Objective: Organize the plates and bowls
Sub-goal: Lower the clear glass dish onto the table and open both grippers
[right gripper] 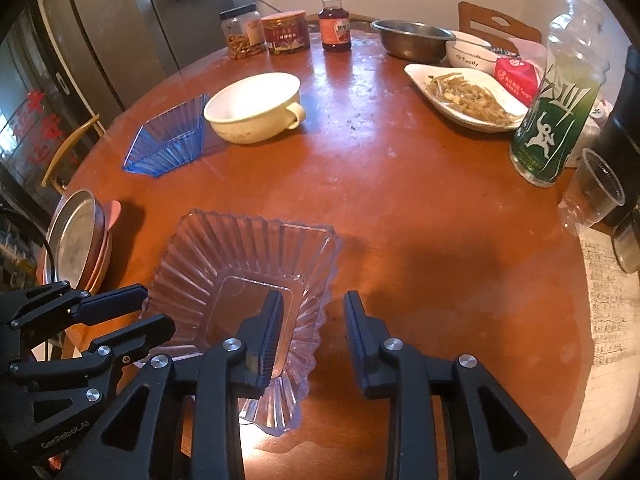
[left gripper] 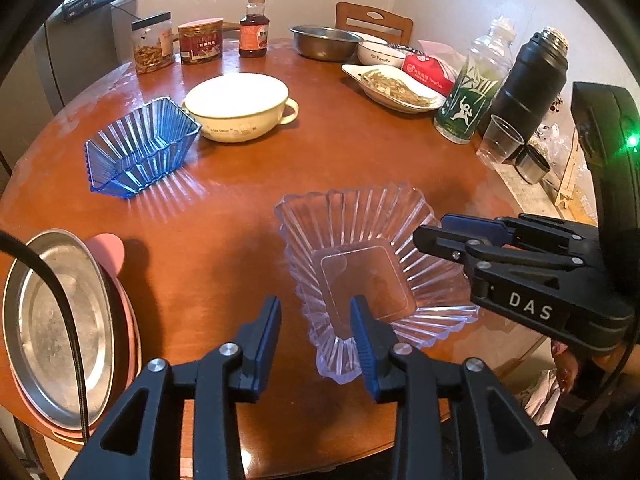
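2 grippers straddle the clear dish point(left gripper: 362, 264) near the table's point(left gripper: 360, 152) front edge: the left gripper point(left gripper: 316, 332) and the right gripper point(right gripper: 310, 332) both gape, each with 1 finger inside the rim, neither clamped. I'd close gently on the wall and lift level. The blue dish point(left gripper: 140, 148) waits towards the far left edge; a fridge point(right gripper: 108, 32) stands behind.

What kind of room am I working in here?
Most likely a home kitchen or dining area. A round wooden table holds a dish of leftover food, snack jars and a steel basin, with a refrigerator standing behind it and a wooden chair at the far side.
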### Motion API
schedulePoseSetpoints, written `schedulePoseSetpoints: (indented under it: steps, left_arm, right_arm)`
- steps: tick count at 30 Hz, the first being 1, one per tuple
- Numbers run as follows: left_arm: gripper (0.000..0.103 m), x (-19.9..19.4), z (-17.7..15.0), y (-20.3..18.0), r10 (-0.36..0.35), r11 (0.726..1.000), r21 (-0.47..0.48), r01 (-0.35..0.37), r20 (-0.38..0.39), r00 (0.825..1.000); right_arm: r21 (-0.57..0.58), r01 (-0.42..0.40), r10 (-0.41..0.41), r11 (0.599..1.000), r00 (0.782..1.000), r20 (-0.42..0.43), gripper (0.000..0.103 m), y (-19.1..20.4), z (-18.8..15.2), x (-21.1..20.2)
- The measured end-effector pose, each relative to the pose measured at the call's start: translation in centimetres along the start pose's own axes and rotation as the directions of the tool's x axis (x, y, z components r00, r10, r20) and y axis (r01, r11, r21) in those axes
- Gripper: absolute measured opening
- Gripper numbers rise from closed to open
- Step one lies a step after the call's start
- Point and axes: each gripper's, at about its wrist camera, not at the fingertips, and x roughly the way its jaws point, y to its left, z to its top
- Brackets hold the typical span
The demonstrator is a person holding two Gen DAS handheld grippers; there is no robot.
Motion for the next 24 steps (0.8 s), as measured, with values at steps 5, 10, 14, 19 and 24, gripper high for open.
schedulePoseSetpoints:
  steps: [5, 10, 14, 19, 24]
  left_arm:
    - [0.039, -0.4, 0.2, 0.1, 0.007, 1.000, -0.008, -0.006, 0.008, 1.000]
    - [0.046, -0.9, 0.1, 0.1, 0.014, 1.000, -0.015, -0.014, 0.018, 1.000]
    - [0.046, -1.5, 0.1, 0.0, 0.023, 1.000, -0.017, -0.022, 0.031, 0.999]
    - [0.047, -3.0, -0.1, 0.0, 0.031, 0.999, -0.019, -0.030, 0.055, 0.998]
    - [0.047, -5.5, -0.2, 1.4, 0.052, 0.997, -0.053, -0.048, 0.094, 0.994]
  right_arm:
    - [-0.001, 0.001, -0.001, 1.000, 1.000, 0.011, 0.033, -0.1, 0.1, -0.6]
    - [-0.006, 0.000, 0.000, 1.000, 1.000, 0.021, 0.034, 0.0, 0.3, -1.0]
    - [-0.012, -0.001, 0.001, 1.000, 0.999, 0.033, 0.042, 0.2, 0.3, -1.5]
    - [-0.020, -0.007, 0.008, 1.000, 0.998, 0.060, 0.049, 0.6, 0.5, -2.4]
    - [-0.045, -0.016, 0.021, 0.999, 0.995, 0.097, 0.050, 1.6, 1.4, -3.8]
